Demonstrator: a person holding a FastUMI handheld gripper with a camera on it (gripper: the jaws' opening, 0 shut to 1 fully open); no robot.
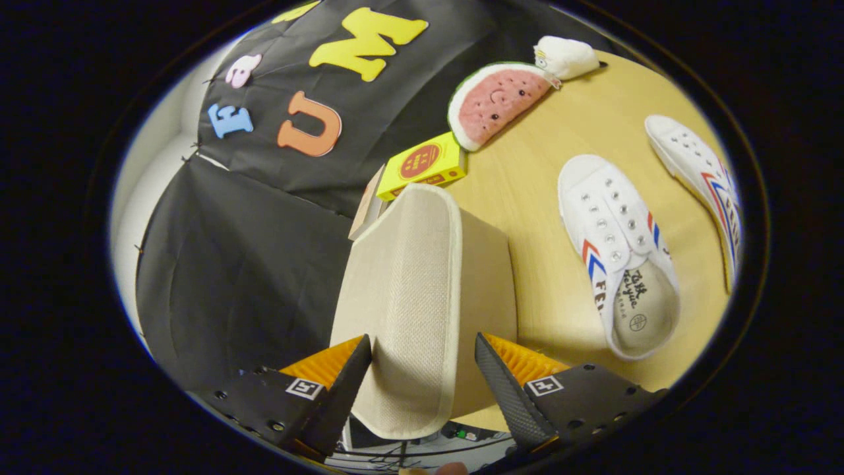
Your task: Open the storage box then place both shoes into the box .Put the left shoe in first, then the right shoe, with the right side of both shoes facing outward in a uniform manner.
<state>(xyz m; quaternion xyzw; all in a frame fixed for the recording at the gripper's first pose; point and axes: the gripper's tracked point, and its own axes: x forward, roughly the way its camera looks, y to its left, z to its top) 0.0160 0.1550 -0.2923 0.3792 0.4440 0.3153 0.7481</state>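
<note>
Beige fabric storage box lid point(415, 297) is seen at lower centre, straddled by the gripper point(422, 373), fingers parted, neither clearly pressing. Lid is judged light, floppy; the edge is best pinched. Both shoes point(616, 254) point(702, 178) are left on the table point(527, 185) at right.

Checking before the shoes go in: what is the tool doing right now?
Tool: open, fingers either side of the storage box's lid, a gap showing at one finger; not gripping it.
</note>
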